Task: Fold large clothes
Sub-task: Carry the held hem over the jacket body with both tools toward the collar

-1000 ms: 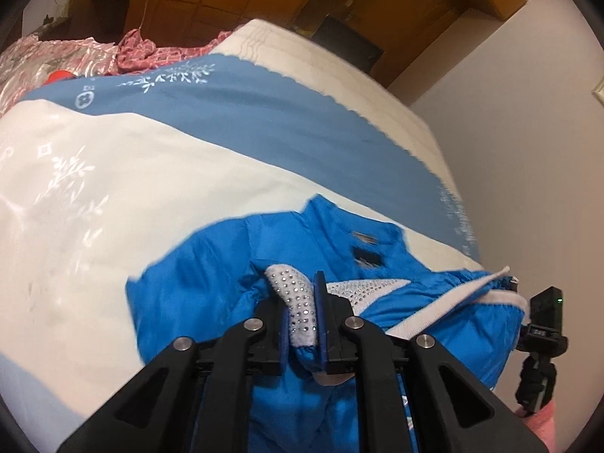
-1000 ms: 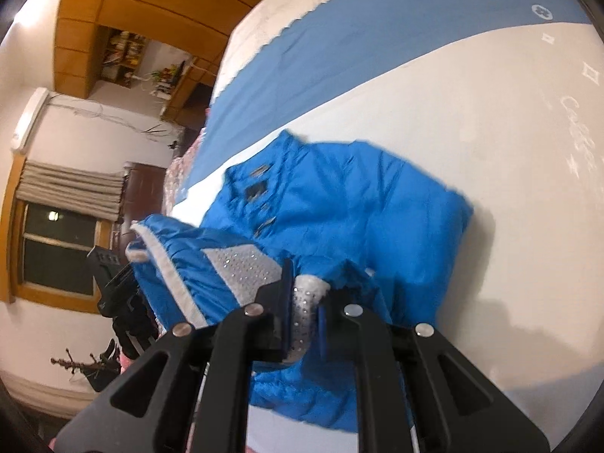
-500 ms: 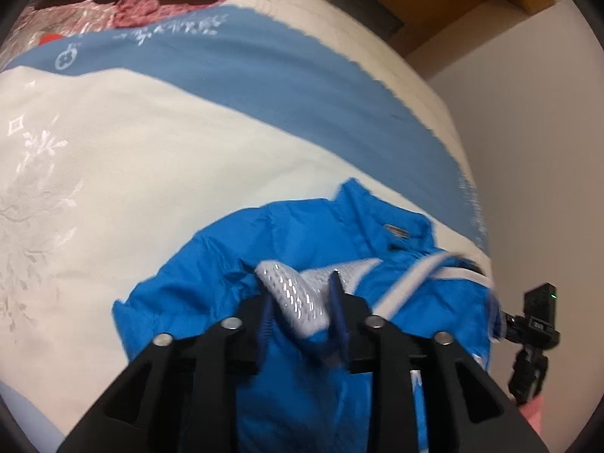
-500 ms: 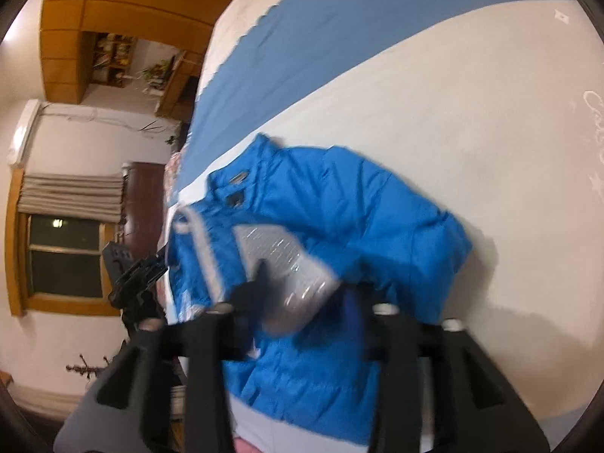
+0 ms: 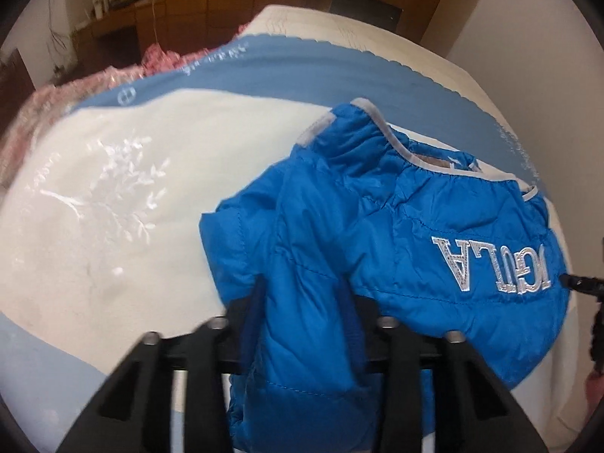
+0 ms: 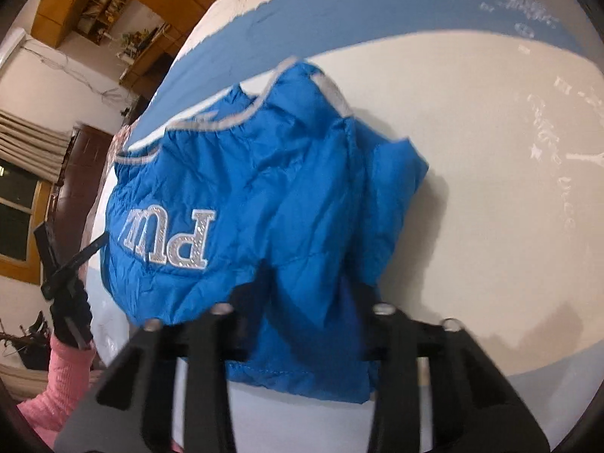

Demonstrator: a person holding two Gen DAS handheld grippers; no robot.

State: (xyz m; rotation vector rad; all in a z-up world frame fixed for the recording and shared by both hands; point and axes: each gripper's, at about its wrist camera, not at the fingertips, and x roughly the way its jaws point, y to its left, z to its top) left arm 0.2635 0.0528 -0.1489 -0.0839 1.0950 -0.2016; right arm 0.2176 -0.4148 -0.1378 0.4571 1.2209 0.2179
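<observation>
Left gripper (image 5: 304, 302): my jaws just closing, pinching the blue puffer jacket (image 5: 396, 234).
Right gripper (image 6: 307, 294): mine likewise, closing on jacket fabric.
Jacket: on the white-and-blue bedspread (image 5: 113, 196).

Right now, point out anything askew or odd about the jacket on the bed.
The blue jacket lies bunched and skewed on the bed cover, not flat: its grey-trimmed edge runs crooked, one corner juts out, and its lettering reads upside down.

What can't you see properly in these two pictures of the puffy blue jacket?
- Left wrist view: the puffy blue jacket covers the left gripper's fingertips; its silver lettering is only partly readable.
- Right wrist view: jacket folds hide the right gripper's pads.
- Both views are motion-blurred.
</observation>
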